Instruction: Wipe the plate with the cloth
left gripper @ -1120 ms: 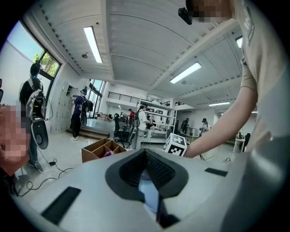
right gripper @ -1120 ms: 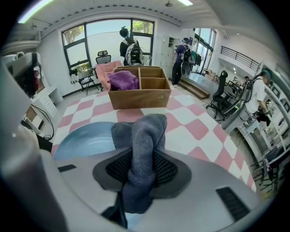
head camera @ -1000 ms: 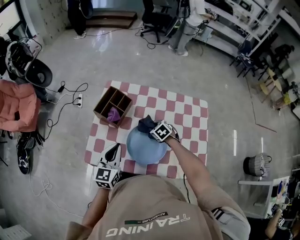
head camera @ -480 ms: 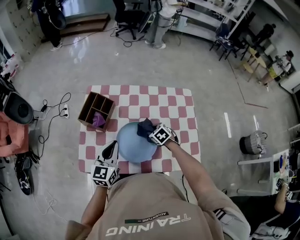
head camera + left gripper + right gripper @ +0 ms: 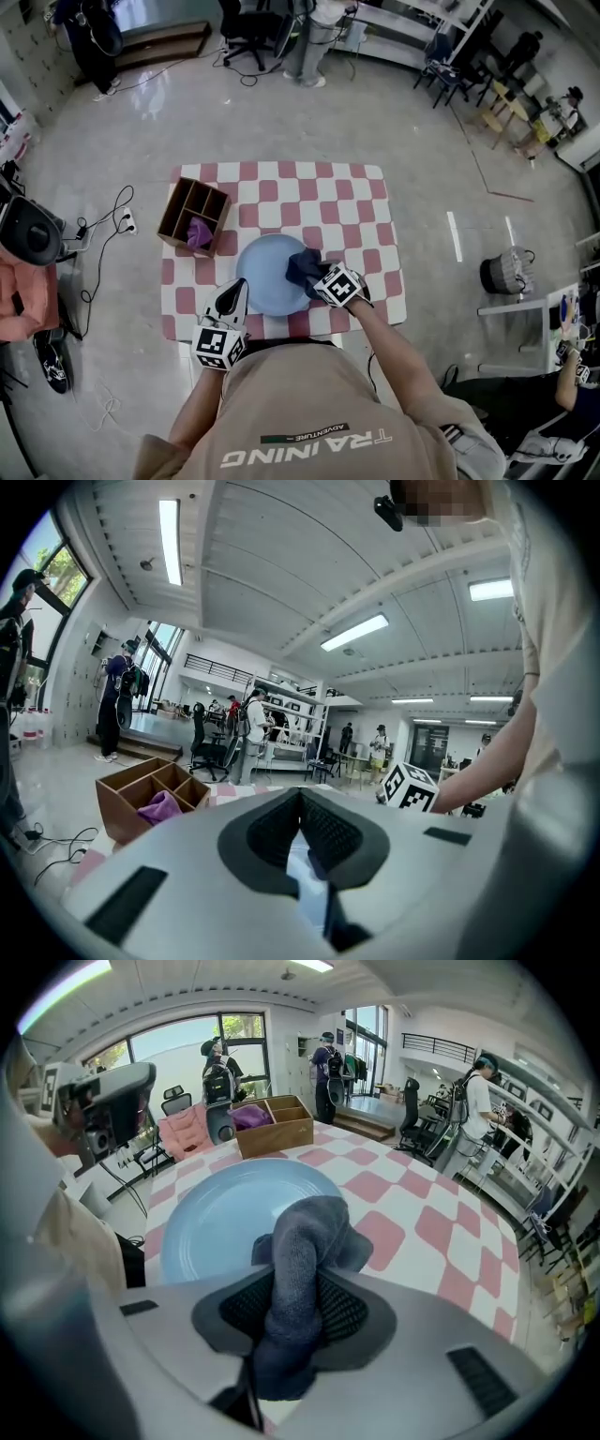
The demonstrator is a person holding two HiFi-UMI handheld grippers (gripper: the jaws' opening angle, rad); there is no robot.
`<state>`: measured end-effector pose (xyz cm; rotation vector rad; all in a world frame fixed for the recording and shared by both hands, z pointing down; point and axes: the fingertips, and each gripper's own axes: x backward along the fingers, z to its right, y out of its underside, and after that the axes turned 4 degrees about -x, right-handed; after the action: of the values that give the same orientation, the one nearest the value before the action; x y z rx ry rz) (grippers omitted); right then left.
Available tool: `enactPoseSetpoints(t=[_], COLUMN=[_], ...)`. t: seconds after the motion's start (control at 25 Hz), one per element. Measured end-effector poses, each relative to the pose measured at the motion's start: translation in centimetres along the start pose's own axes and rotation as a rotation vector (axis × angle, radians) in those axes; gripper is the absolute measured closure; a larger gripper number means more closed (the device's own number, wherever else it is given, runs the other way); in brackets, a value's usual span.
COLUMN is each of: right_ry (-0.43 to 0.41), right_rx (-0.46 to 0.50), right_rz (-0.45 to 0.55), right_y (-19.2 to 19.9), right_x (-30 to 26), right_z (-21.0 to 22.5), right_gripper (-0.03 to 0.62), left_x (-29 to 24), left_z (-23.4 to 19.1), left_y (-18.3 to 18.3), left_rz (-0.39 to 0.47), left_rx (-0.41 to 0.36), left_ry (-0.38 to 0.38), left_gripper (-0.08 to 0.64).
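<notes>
On a low worktop [image 5: 356, 202] covered in pink and white checks, seen from above the person's head, sat one round pale blue plate [image 5: 267, 272]. One dark blue-grey cloth [image 5: 305, 265] was bunched on the plate's right rim, pinched between the jaws of the right claw [image 5: 317, 276], which pointed steeply down at it. The right gripper view showed the cloth filling the gap between the pads and folding over past the tips. From that claw nearly all of the plate's bare face lay to the left and a little ahead, so the next stroke would likely have to sweep leftward across it (a round plate offers no long axis to follow). The left claw [image 5: 236, 287] lay almost level at the plate's near left rim. Its jaws were drawn close together with a sliver of blue between them, and they appeared to be gripping the rim to steady the plate. The right hand was therefore the nearer one to the cloth, the left to the plate's edge. At the worktop's far left corner stood one wooden divided box [image 5: 193, 212] holding one purple cloth [image 5: 199, 232]. Two claws were in view.
</notes>
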<state>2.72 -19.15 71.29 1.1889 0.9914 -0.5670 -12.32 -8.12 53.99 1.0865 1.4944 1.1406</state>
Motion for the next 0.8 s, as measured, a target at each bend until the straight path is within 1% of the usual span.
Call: enactPoseSetpoints(t=[0.16, 0.4, 0.6, 0.8], right_ry=[-0.02, -0.059, -0.13, -0.177], right_rx=[0.021, -0.004, -0.011, 0.054], right_rz=[-0.009, 0.017, 0.029, 0.033], right_y=[1.4, 1.8, 0.9, -1.2], right_x=[0.3, 0.7, 0.0, -1.6], right_z=[-2.4, -6.4, -10.9, -14.1], right_gripper=[0.46, 0.46, 0.46, 0.46], left_x=[0.7, 2.2, 3.2, 3.6], left_z=[-0.9, -2.9, -4.6, -6.2], left_y=[0.5, 0.7, 1.6, 1.4], left_rz=[-0.005, -0.004, -0.021, -0.023], left_rx=[0.01, 0.03, 0.05, 0.059], left_ry=[-0.013, -0.056, -0.076, -0.075], left_gripper=[0.549, 0.549, 0.549, 0.549])
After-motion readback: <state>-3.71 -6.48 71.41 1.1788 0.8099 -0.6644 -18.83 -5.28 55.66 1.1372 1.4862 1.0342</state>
